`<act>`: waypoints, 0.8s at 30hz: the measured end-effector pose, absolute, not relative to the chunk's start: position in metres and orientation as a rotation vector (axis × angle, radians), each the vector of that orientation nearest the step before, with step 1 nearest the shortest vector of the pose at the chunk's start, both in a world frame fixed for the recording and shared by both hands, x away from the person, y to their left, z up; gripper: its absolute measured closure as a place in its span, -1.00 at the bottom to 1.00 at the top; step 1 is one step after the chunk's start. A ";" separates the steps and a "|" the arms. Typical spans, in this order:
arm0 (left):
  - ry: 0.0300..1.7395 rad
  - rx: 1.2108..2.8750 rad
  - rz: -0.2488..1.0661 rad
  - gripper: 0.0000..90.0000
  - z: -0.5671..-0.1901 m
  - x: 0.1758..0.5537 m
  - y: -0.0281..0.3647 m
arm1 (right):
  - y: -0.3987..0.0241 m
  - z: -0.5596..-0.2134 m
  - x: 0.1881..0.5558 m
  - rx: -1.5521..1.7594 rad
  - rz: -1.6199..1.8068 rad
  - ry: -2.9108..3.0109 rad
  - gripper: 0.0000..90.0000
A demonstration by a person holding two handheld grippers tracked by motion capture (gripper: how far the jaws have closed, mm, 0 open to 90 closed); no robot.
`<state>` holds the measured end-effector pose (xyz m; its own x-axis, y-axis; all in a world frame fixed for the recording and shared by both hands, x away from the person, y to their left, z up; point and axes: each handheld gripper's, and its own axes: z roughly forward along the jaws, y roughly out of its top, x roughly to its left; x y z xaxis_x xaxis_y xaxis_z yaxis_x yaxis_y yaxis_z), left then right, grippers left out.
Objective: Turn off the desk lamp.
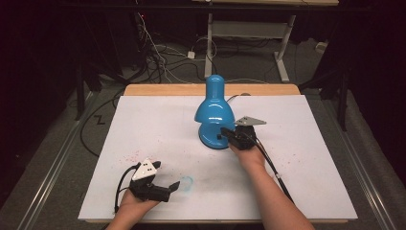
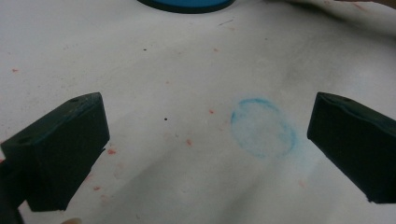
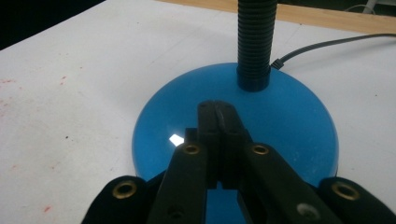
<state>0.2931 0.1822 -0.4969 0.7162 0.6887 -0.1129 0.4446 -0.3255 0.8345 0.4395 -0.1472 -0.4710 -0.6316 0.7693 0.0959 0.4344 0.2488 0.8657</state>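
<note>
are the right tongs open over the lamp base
No, the right tongs are shut, jaws pressed together with no gap, their tips over the blue lamp base.

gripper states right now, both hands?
Left gripper: open, nothing between the jaws, over the white sheet.
Right gripper: shut, jaws together with nothing held, tips over the blue lamp base.

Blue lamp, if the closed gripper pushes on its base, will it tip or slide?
The lamp would probably slide: its base is wide and flat on the table. The glossy dome may let the right gripper slip. The ribbed neck likely flexes.
</note>
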 end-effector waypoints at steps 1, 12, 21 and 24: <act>0.867 1.976 0.326 -1.00 -0.497 0.293 0.182 | -0.148 -0.467 0.436 1.096 1.337 2.180 1.00; 0.865 1.976 0.328 -1.00 -0.497 0.293 0.182 | -0.155 -0.462 0.417 1.057 1.340 2.186 1.00; 0.864 1.975 0.316 -1.00 -0.497 0.294 0.183 | -0.179 -0.476 0.390 1.091 1.304 2.204 1.00; 0.863 1.975 0.316 -1.00 -0.497 0.294 0.183 | -0.194 -0.478 0.379 1.098 1.293 2.200 1.00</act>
